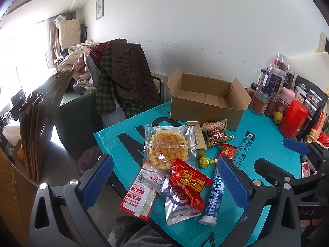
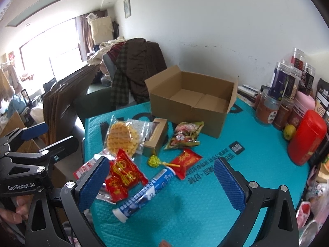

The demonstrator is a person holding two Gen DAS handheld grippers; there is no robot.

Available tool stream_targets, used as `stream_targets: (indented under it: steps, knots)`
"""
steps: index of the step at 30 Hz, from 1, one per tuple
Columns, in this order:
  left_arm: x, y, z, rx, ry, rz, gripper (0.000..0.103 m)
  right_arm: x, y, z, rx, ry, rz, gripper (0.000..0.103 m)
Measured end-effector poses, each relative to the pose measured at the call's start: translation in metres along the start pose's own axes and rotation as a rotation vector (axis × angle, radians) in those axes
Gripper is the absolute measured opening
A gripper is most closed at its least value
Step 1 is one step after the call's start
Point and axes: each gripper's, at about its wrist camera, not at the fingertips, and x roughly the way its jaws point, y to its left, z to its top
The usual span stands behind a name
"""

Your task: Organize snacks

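Teal padded sheeting (image 1: 267, 154) covers the bench. Cardboard box (image 1: 205, 100), flaps up and interior bare, stands at the far side of that sheeting. Snacks lie loose in a cluster between the box and both tools.

Left tool (image 1: 164, 177): jaws spread wide, gripping nothing. It hovers above the near end of the cluster. Seen between its fingers: a waffle in clear wrap (image 1: 167, 151), a red-and-gold packet (image 1: 190, 182) overlapping a silver pouch (image 1: 177, 207), a red-and-white sachet (image 1: 138, 197) at the bench edge, and a yellow lollipop (image 1: 205, 161). A blue-and-white tube (image 1: 213, 197) lies just inside the right-hand finger.

Right tool (image 2: 162, 185): jaws likewise spread wide, nothing held. The tube lies diagonally between its fingers, nearer the left-hand finger, with its white cap end toward the camera. The red-and-gold packet sits against that left-hand finger in this view; contact cannot be confirmed.

Farther off, toward the box: a small gold carton (image 2: 156, 138), a green snack bag (image 2: 185, 135) and a small red sachet (image 2: 186, 161).

Jars and a red canister (image 2: 306, 138) stand along the right side of the bench.
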Motion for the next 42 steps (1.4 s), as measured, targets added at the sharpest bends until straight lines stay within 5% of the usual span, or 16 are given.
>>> stream_targets:
  steps: [21, 27, 32, 42]
  knots:
    - [0.075, 0.051, -0.039, -0.028, 0.218, -0.061, 0.103, 0.078, 0.018, -0.049, 0.069, 0.217, -0.035, 0.077]
    - [0.091, 0.050, -0.046, 0.011, 0.271, -0.109, 0.103, 0.099, 0.010, -0.063, 0.151, 0.293, -0.048, 0.062]
    - [0.101, 0.042, -0.050, 0.042, 0.301, -0.161, 0.103, 0.103, 0.008, -0.070, 0.197, 0.301, 0.003, 0.048]
    - [0.119, 0.019, -0.062, 0.080, 0.406, -0.258, 0.101, 0.089, -0.008, -0.080, 0.221, 0.294, -0.064, 0.038]
